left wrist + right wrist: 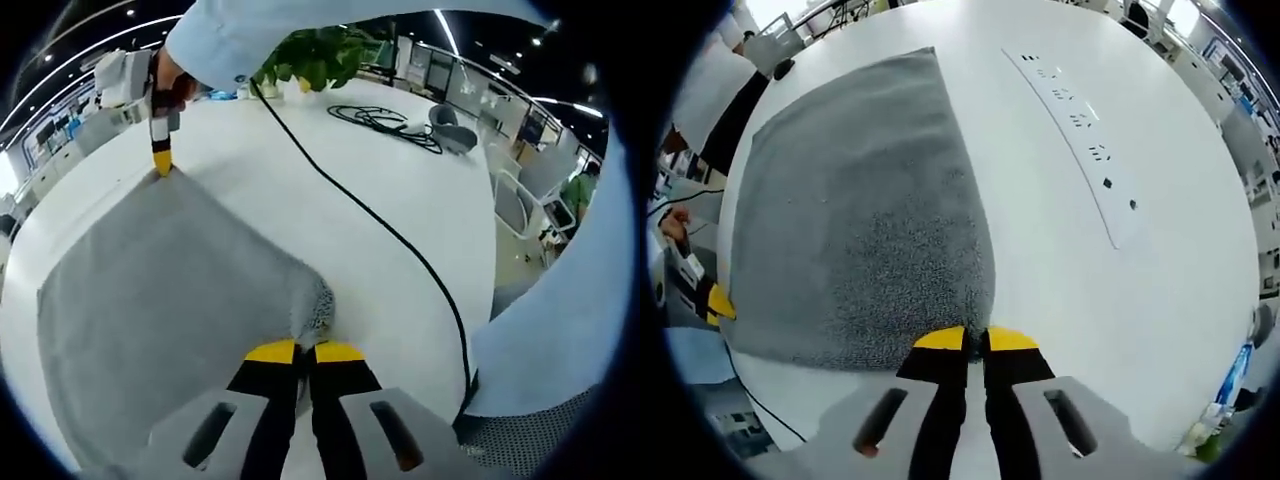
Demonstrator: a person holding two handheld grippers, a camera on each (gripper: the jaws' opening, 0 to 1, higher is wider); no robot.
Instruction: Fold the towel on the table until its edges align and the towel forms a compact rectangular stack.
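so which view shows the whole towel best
The right gripper view: the grey towel lies flat on the white table with nearly its full outline visible. The left gripper view shows it foreshortened, cut by that claw.

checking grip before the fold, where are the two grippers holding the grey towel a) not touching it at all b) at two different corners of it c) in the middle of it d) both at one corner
b: the left gripper has its jaws closed on one corner of the grey towel, and the right gripper is closed on another corner of it.
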